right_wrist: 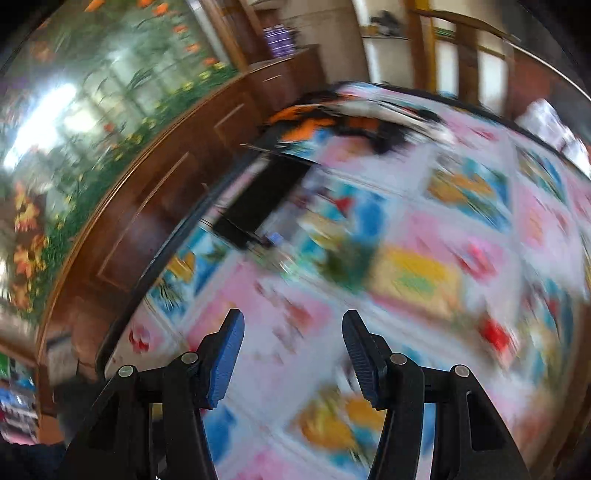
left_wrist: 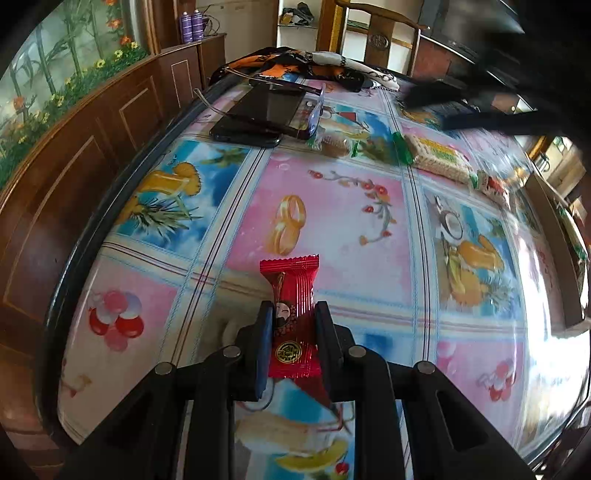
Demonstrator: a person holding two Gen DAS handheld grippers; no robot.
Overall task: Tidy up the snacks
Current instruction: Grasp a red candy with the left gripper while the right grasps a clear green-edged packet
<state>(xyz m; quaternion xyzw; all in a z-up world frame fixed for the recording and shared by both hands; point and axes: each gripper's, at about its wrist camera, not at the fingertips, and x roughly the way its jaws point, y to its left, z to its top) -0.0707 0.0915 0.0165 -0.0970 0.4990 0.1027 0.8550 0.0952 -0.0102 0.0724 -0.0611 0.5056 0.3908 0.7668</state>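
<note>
My left gripper (left_wrist: 293, 314) is shut on a red wrapped snack (left_wrist: 293, 295) and holds it over the near middle of the patterned table (left_wrist: 332, 206). A wafer pack in a yellow and green wrapper (left_wrist: 439, 157) lies at the far right, with a small brown snack (left_wrist: 334, 146) to its left and a red and white snack (left_wrist: 491, 184) to its right. My right gripper (right_wrist: 293, 332) is open and empty above the table; its view is blurred by motion. The wafer pack shows there as a yellow and green smear (right_wrist: 417, 280). The right gripper also appears in the left wrist view as a dark blur (left_wrist: 476, 107).
A black phone (left_wrist: 258, 114) with glasses on it lies at the far left of the table. A black and orange cloth (left_wrist: 303, 64) lies at the far edge. Wood panelling (left_wrist: 74, 177) runs along the left. A wooden chair (left_wrist: 380, 33) stands behind the table.
</note>
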